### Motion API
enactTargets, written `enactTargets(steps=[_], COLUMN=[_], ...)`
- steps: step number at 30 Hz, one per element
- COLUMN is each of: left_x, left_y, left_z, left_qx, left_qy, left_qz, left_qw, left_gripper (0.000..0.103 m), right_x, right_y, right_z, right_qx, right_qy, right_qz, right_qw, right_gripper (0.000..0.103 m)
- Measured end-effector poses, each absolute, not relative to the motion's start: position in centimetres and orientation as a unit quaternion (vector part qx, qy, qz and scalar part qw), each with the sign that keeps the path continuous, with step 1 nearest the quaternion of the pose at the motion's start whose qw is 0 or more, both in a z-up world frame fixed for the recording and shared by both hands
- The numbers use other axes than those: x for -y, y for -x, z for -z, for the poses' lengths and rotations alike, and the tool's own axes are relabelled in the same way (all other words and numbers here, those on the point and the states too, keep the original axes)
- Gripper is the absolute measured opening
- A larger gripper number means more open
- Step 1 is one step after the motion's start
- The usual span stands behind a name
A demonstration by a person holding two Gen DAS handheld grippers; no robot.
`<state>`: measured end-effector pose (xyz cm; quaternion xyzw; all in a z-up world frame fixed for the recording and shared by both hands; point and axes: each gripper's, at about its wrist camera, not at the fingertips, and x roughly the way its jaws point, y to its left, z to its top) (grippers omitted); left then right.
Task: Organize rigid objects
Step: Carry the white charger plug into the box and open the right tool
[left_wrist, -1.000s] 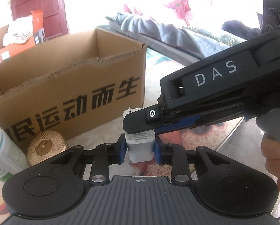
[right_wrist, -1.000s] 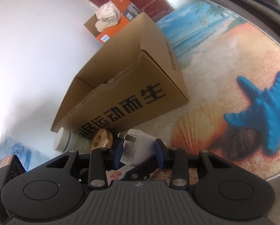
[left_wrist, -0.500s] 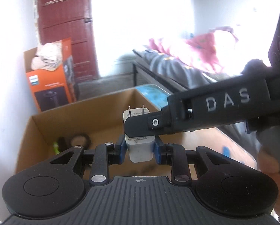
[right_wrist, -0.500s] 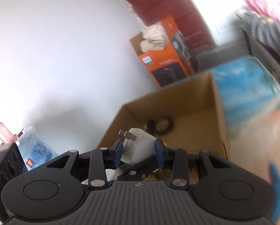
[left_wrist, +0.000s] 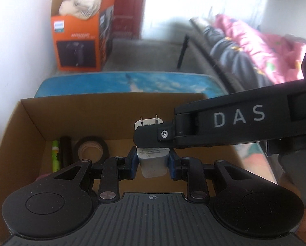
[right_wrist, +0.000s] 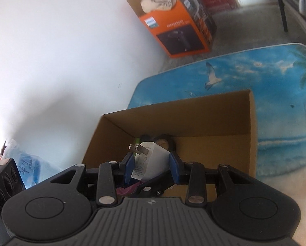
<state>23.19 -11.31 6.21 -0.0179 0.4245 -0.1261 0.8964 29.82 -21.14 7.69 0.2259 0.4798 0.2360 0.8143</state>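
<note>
A white plug adapter (left_wrist: pixel 152 160) with two metal prongs is held over the open cardboard box (left_wrist: pixel 116 106). My left gripper (left_wrist: pixel 153 162) is shut on its lower body. My right gripper (right_wrist: pixel 151 166) is shut on the same adapter (right_wrist: pixel 151 157) from the side; its black finger (left_wrist: pixel 153 137) crosses the adapter in the left wrist view. Inside the box lie a black tape roll (left_wrist: pixel 91 149), a green tube (left_wrist: pixel 55 153) and a black stick (left_wrist: pixel 65 149). The box (right_wrist: pixel 194 121) shows in the right wrist view too.
The box stands on a table with a beach-print cover (right_wrist: pixel 255 71). An orange carton (left_wrist: pixel 79 39) stands on the floor by the white wall. A sofa with pink bedding (left_wrist: pixel 255 41) is at the right. A blue bag (right_wrist: pixel 25 164) lies at the left.
Both grippers have carried the adapter up and forward over the box. The views now look down into the box; earlier they faced its printed front.
</note>
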Motion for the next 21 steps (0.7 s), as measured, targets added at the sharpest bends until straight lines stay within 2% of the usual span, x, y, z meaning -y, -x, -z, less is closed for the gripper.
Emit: enactTargets(steps=[9,21], left_x=[10.9,11.0], left_y=[-28.4,-30.1], left_z=[-4.2,-2.5], left_qx=[-0.480,-0.522], left_qy=[0.041,0.031], left_qz=[0.089,0.081], left_qw=[0.872,0.849], left_gripper=[0.028,0.031], right_x=[19.6,18.6], right_y=[-35.2,-37.0], right_z=[-5.4,-2.4], right_qx=[-0.537,-0.564], right_qy=[-0.200,-0.184], right_qz=[-0.231,-0.220], right_qw=[0.786,0.774], right_gripper=[0.041,0.042])
